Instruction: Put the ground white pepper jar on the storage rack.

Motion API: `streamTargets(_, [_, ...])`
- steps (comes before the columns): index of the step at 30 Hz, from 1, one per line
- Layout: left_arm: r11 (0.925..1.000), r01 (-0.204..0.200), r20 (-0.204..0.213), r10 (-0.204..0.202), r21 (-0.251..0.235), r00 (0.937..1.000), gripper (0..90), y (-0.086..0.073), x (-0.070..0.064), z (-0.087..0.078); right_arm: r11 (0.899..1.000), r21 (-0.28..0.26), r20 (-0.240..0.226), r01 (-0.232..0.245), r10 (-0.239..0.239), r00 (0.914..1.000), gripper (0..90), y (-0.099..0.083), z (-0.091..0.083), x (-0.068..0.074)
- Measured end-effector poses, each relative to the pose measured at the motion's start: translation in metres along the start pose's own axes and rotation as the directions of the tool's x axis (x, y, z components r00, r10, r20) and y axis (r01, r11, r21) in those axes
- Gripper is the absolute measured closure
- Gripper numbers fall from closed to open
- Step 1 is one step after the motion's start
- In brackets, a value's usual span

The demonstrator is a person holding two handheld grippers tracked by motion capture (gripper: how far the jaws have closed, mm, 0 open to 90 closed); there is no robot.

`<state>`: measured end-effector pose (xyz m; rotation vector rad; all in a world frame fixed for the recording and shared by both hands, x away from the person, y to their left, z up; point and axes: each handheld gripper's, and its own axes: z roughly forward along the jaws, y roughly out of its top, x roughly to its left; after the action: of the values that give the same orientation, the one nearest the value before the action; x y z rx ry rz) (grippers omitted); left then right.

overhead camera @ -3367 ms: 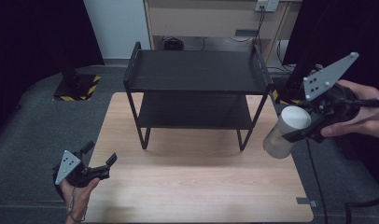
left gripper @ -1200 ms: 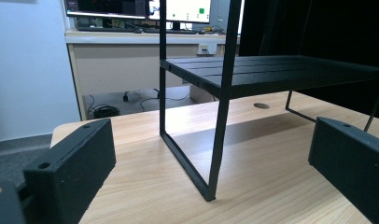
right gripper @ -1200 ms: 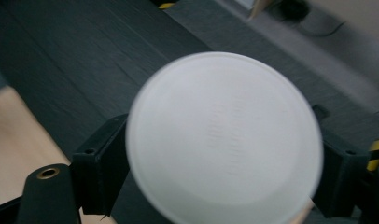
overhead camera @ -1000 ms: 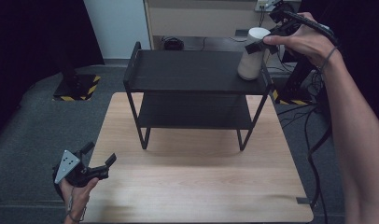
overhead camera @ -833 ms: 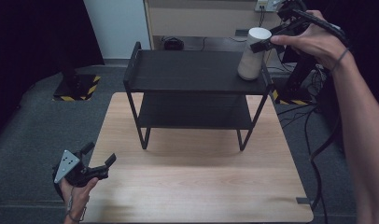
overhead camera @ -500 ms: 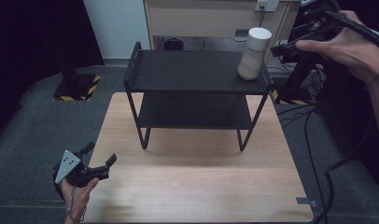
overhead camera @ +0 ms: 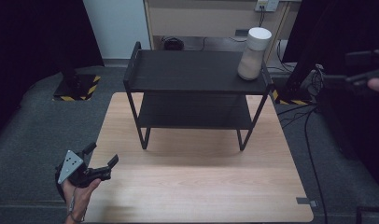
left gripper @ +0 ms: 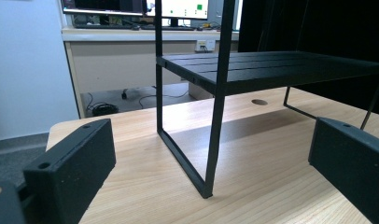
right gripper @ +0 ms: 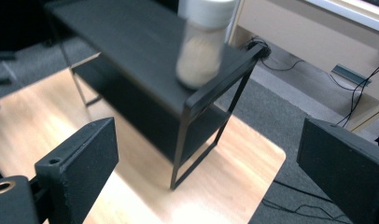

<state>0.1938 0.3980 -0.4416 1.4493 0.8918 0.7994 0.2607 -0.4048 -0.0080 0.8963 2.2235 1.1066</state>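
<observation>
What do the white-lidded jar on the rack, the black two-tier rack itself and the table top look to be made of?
White-lidded jar: probably frosted or translucent plastic or glass, pale grainy fill showing through under a matte white lid.
Black two-tier rack: looks like metal with a matte black coating, going by its thin straight legs and slatted shelves.
Table top: light wood or wood-look laminate with visible grain; which one cannot be told.

Wooden table (overhead camera: 192,186) carries black rack (overhead camera: 197,74); jar (overhead camera: 253,53) on top shelf.

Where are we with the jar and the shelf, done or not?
Done, it looks: the jar stands upright on the shelf's top tier, right end. Nothing is in hand: the right gripper is open and clear of it; the left gripper is open by the table's corner. Nothing left shows.
</observation>
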Motion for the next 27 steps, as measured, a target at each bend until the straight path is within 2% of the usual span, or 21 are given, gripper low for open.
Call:
streamTargets(3, [1.0,-0.006,0.002,0.006,0.004,1.0,0.0,0.001,-0.001,0.001,1.0,-0.002,-0.007,0.014,-0.014,0.9999,6.0,-0.014,-0.01,0.012])
streamTargets(6, [1.0,-0.008,0.002,0.008,0.004,1.0,0.0,0.001,-0.002,0.001,1.0,0.0,-0.016,0.02,-0.02,0.9997,6.3,-0.02,-0.014,0.018])
streamTargets(11, [1.0,-0.005,-0.001,0.005,0.002,1.0,0.0,0.001,-0.002,0.0,1.0,-0.014,-0.013,0.011,-0.012,0.9998,6.0,-0.022,-0.015,0.017])
streamTargets(15, [1.0,-0.003,-0.003,0.003,-0.004,1.0,0.0,0.0,-0.001,-0.002,0.999,-0.045,-0.011,-0.02,0.019,0.9997,5.8,-0.025,-0.012,0.013])
streamTargets(24, [1.0,-0.005,0.0,0.005,-0.003,1.0,0.0,0.0,-0.002,-0.001,1.0,-0.028,-0.009,-0.005,0.004,1.0,5.8,-0.019,-0.004,0.013])
streamTargets(27, [1.0,-0.003,0.0,0.003,-0.003,1.0,0.0,0.0,-0.001,-0.001,0.999,-0.04,-0.009,-0.014,0.014,0.9999,5.8,-0.02,-0.004,0.011])
